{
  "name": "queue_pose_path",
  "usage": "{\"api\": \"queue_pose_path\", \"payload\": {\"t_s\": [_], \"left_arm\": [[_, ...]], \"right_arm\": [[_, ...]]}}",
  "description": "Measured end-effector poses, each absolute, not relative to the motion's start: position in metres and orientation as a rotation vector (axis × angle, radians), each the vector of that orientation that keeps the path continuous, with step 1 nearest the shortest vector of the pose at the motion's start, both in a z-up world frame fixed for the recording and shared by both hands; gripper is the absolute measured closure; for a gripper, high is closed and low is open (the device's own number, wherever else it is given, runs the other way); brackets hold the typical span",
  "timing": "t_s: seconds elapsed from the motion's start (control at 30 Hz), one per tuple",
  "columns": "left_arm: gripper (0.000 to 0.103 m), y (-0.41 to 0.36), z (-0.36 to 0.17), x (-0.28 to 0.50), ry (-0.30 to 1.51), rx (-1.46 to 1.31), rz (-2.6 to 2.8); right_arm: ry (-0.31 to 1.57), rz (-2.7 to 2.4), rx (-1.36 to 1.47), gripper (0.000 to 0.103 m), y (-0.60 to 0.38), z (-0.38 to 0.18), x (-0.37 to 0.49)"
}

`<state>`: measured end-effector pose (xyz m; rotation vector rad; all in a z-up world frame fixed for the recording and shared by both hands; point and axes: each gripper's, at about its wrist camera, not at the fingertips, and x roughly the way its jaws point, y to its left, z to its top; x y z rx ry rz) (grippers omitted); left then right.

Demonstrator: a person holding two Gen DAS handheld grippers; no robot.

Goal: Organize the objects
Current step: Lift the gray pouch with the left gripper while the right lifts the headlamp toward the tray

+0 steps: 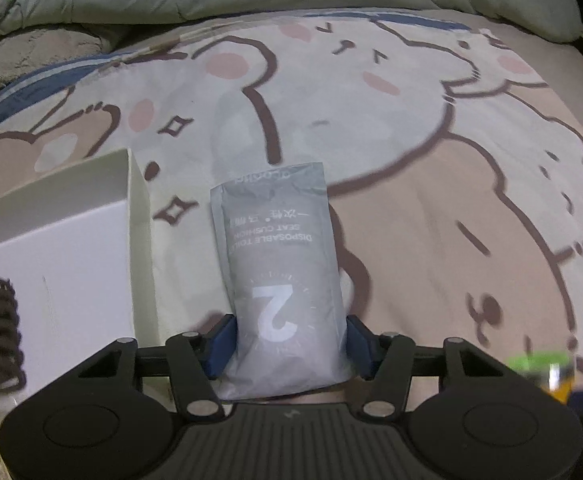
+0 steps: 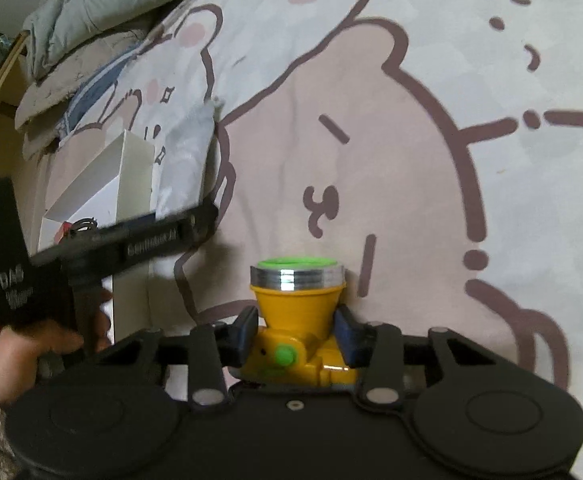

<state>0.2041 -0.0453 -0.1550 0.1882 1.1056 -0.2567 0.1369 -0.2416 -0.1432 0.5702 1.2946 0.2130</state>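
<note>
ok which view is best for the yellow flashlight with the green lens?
Right wrist. The yellow plastic flashlight with the green lens and silver ring sits centred and sharp between the right tongs, whose blue pads flank its neck. The left wrist view catches only a blurred green-and-yellow sliver at its lower right edge.

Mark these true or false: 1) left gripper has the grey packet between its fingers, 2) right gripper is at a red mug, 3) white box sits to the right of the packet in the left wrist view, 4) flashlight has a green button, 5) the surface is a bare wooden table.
1) True: the grey packet stands between the left gripper's blue pads, which press its sides.
2) False: the right gripper has a yellow flashlight between its fingers.
3) False: the white box is left of the packet.
4) True: a green button shows on its body.
5) False: it is a cartoon-print bedsheet.
</note>
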Motion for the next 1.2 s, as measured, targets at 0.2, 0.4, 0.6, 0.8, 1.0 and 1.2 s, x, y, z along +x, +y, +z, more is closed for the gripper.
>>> {"api": "queue_pose_path", "payload": {"t_s": [0.2, 0.4, 0.6, 0.8, 1.0, 1.2], "left_arm": [[0.045, -0.049, -0.147, 0.169, 1.137, 0.183, -0.324], [0.045, -0.052, -0.145, 0.129, 1.208, 0.188, -0.403], [0.038, -0.056, -0.147, 0.103, 1.280, 0.185, -0.447], [0.022, -0.057, -0.146, 0.118, 1.241, 0.165, -0.346], [0.006, -0.056, -0.152, 0.135, 1.244, 0.128, -0.286], [0.001, -0.063, -0.154, 0.146, 1.245, 0.096, -0.267]], "right_arm": [[1.234, 0.210, 0.531, 0.064, -0.256, -0.128, 0.131], [1.213, 0.203, 0.489, 0.064, -0.267, -0.120, 0.123], [1.199, 0.205, 0.469, 0.064, -0.269, -0.115, 0.117], [1.200, 0.204, 0.445, 0.064, -0.267, -0.114, 0.114], [1.199, 0.216, 0.426, 0.063, -0.265, -0.114, 0.114], [1.205, 0.213, 0.424, 0.064, -0.267, -0.115, 0.116]]}}
